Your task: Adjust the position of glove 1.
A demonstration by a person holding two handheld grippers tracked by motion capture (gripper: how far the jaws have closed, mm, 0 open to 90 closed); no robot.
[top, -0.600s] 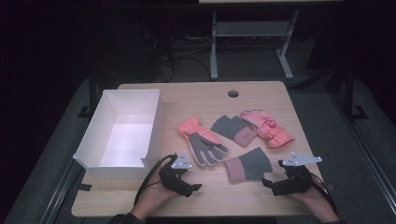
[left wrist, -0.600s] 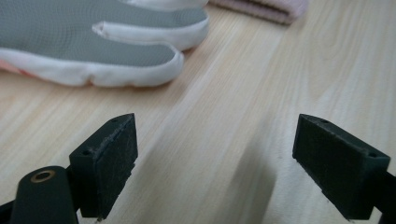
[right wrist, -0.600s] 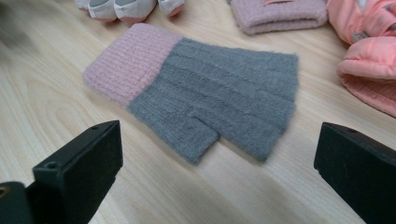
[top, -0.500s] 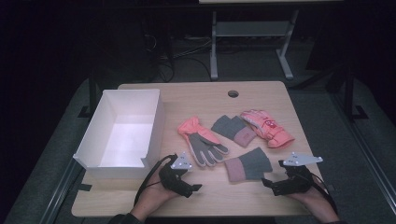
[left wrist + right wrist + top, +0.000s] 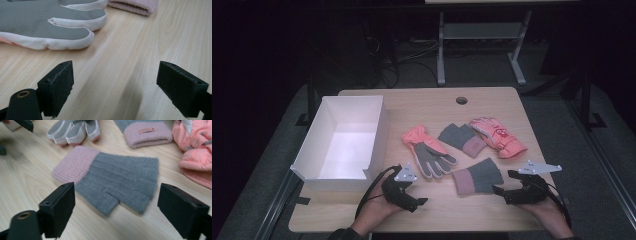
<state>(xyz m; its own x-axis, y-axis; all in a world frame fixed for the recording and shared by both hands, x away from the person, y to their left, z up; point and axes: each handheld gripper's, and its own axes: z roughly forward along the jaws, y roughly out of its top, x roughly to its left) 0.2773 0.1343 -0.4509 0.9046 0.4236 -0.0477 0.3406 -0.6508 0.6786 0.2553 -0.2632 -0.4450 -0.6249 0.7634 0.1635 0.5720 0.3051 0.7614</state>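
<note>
A grey knit glove with a pink cuff (image 5: 477, 177) lies flat near the front of the wooden table (image 5: 422, 105). My right gripper (image 5: 499, 194) rests just right of it, jaws wide open; in the right gripper view that glove (image 5: 112, 177) lies beyond the open right gripper (image 5: 117, 212), untouched. A coral glove with a grey palm (image 5: 428, 152) lies left of centre. My left gripper (image 5: 418, 202) sits in front of it, open over bare wood; its own view has the grey-palmed fingers (image 5: 47, 27) ahead of the left gripper (image 5: 120, 92).
A white open box (image 5: 319, 165) stands at the table's left side. A second grey and pink knit glove (image 5: 462, 139) and a coral ski glove (image 5: 498, 136) lie behind the near glove. A round cable hole (image 5: 461, 100) is at the back edge.
</note>
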